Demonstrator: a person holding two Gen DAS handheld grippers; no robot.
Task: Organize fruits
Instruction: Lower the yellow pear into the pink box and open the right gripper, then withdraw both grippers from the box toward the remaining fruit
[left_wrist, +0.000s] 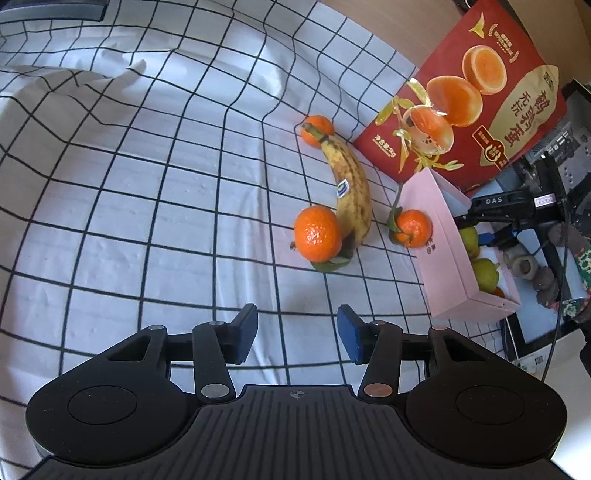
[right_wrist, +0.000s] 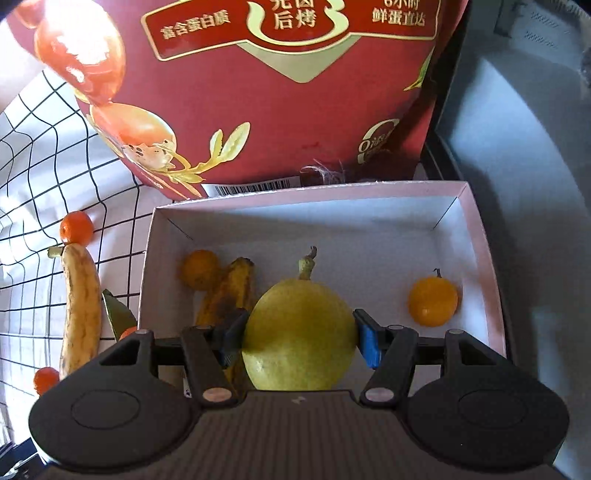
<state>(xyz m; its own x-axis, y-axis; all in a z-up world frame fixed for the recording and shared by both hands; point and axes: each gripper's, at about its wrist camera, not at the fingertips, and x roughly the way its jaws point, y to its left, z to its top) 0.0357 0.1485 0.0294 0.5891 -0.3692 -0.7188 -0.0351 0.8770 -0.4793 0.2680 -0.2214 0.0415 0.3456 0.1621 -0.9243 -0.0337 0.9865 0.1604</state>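
Observation:
My right gripper (right_wrist: 299, 338) is shut on a yellow-green pear (right_wrist: 299, 336), stem up, held over the pink box (right_wrist: 491, 266). Inside the box lie a browned banana (right_wrist: 231, 291), a mandarin (right_wrist: 201, 268) and a small orange fruit (right_wrist: 433, 301). My left gripper (left_wrist: 297, 332) hangs open over the checked cloth (left_wrist: 129, 184), nothing between its blue pads. Ahead of it lie a spotted banana (left_wrist: 351, 188), a leafy mandarin (left_wrist: 317, 233) touching it, a mandarin (left_wrist: 317, 129) at its stem end, and one (left_wrist: 413, 228) against the pink box (left_wrist: 447, 254). The right gripper (left_wrist: 495, 214) shows over that box, with pears (left_wrist: 485, 275) in it.
A tall red printed carton (left_wrist: 476, 92) stands right behind the box, seen close as the red carton (right_wrist: 258, 92) in the right wrist view. Dark equipment and cables (left_wrist: 546, 192) crowd the right edge. A grey surface (right_wrist: 517, 147) lies right of the box. The cloth is rumpled at far left.

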